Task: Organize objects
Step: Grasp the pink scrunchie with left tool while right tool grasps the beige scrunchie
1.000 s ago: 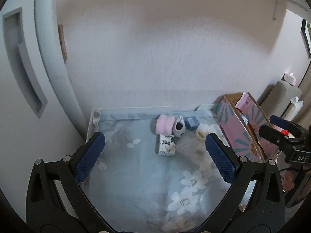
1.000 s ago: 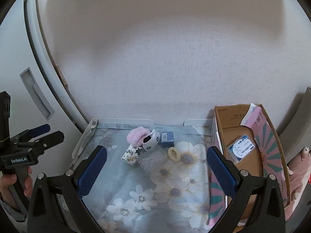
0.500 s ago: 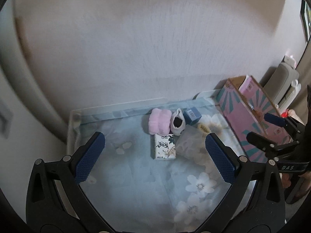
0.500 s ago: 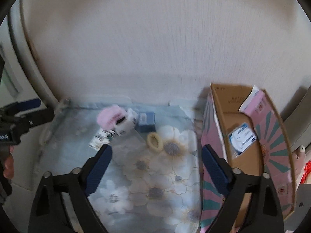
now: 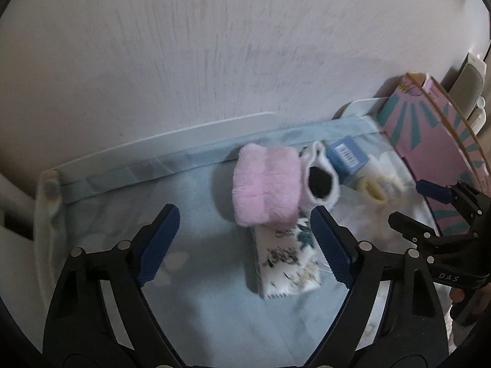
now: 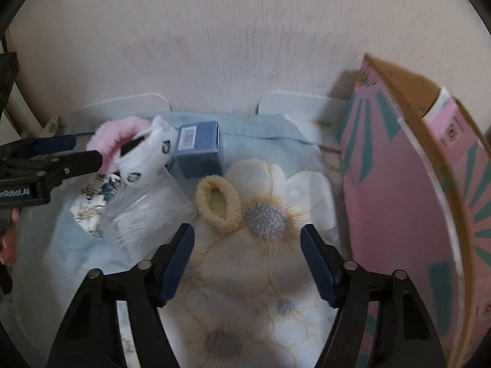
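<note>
Nearest in the right wrist view, the right hand-held gripper (image 6: pixel 247 263) is hanging over the flowered cloth (image 6: pixel 276 279) with its two blue fingers standing wide apart and gripping nothing. Just beyond its fingertips, a little left of the midline, the yellow hair tie (image 6: pixel 218 203) is lying flat on the surface as a stretched oval. Its long axis is running from far-left to near-right, at a slant to the line between the fingers, so I judge that a slight turn of the wrist would be needed to close across the narrow way. This is the thing the right side is nearest to.

In the left wrist view, the left hand-held gripper (image 5: pixel 245 239) is also spread open and empty. The tissue pack (image 5: pixel 284 259) is lying between its fingertips, closer to the right finger, with its long axis pointing away from the camera, roughly along the fingers. Touching its far end, the pink fluffy roll (image 5: pixel 266 190) is resting partly on top of it, and the white sock (image 5: pixel 320 181) is leaning against the roll's right side.

Farther back, the blue box (image 6: pixel 199 148) is sitting just beyond the hair tie, close to the far edge of the surface. A clear plastic bag (image 6: pixel 147 214) is lying to the hair tie's left. The pink carton (image 6: pixel 399 190) is standing along the right side, closer to the right hand-held gripper, and looks like the likely place for the loose things.
</note>
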